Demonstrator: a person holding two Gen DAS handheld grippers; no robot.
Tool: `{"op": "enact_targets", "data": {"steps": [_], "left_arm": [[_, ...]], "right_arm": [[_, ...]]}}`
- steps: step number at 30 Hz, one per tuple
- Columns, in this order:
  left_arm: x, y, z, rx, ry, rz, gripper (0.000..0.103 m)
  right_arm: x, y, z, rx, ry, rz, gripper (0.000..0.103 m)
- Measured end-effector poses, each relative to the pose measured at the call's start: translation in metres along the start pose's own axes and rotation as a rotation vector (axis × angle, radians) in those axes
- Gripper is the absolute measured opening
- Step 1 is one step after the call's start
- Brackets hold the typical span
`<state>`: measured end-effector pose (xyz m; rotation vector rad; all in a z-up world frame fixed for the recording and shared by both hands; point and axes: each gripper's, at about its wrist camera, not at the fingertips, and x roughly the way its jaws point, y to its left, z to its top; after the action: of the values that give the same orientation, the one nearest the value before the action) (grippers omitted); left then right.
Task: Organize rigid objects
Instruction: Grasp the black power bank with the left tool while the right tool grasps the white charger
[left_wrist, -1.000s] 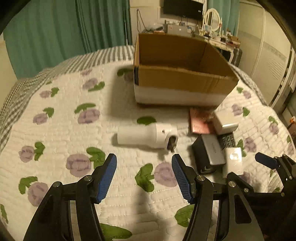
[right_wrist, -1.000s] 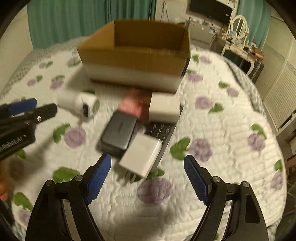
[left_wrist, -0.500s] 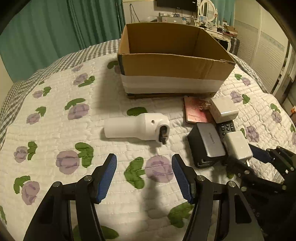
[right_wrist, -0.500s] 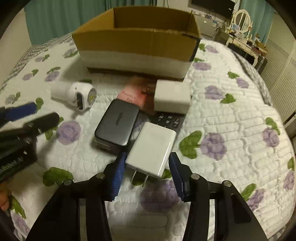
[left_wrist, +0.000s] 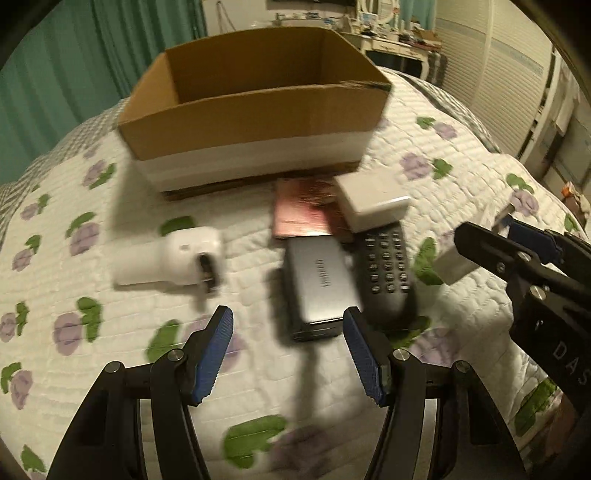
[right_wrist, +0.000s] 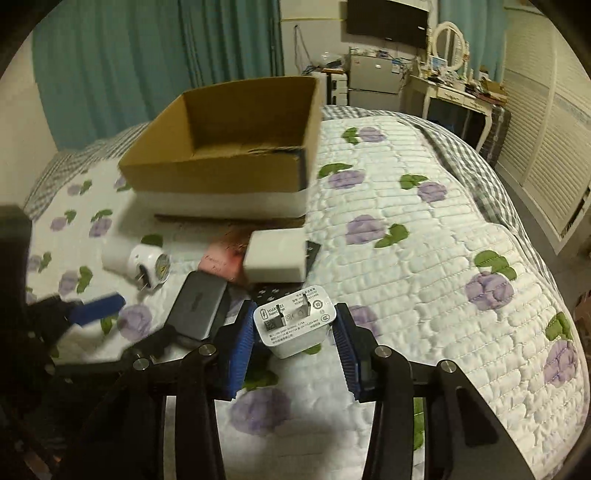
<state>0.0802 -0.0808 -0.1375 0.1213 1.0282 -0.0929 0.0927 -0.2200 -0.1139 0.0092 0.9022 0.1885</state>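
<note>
The white Huawei charger (right_wrist: 293, 325), on the quilt half a second ago, is now pinched and lifted by the right gripper (right_wrist: 295, 345) for boxing in the cardboard box (right_wrist: 221, 173); the left gripper (left_wrist: 288, 354) is held spread, empty.

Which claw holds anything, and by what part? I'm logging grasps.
The right claw grips the white charger by its two opposite side faces, prongs pointing away. The left claw is open and empty.

A home bedroom: quilted floral bedspread (right_wrist: 424, 236), teal curtains (right_wrist: 122, 62), dressing table with mirror (right_wrist: 448, 40)
</note>
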Motion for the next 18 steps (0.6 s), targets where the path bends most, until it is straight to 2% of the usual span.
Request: {"op": "enact_targets", "data": {"steps": [5, 7, 10, 13, 15, 17, 18], "left_arm": [[0.014, -0.018, 0.008, 0.038, 0.012, 0.011, 0.065], [0.022, -0.02, 0.01, 0.039, 0.018, 0.037, 0.065], [0.037, -0.016, 0.012, 0.013, 0.038, 0.055, 0.065], [0.045, -0.01, 0.011, -0.026, 0.06, 0.02, 0.064], [0.044, -0.008, 0.01, -0.034, 0.053, 0.004, 0.062], [0.04, -0.009, 0.01, -0.024, 0.04, -0.024, 0.047], [0.039, -0.01, 0.009, -0.016, 0.038, -0.021, 0.046]], "right_arm": [[0.008, -0.015, -0.002, 0.032, 0.01, 0.012, 0.041], [0.011, -0.019, -0.004, 0.038, 0.016, 0.016, 0.041], [0.016, -0.023, -0.005, 0.052, 0.026, 0.015, 0.041], [0.017, -0.025, -0.006, 0.051, 0.029, 0.017, 0.041], [0.016, -0.024, -0.006, 0.044, 0.027, 0.017, 0.041], [0.014, -0.024, -0.006, 0.043, 0.024, 0.016, 0.041], [0.013, -0.023, -0.006, 0.038, 0.023, 0.013, 0.041]]}}
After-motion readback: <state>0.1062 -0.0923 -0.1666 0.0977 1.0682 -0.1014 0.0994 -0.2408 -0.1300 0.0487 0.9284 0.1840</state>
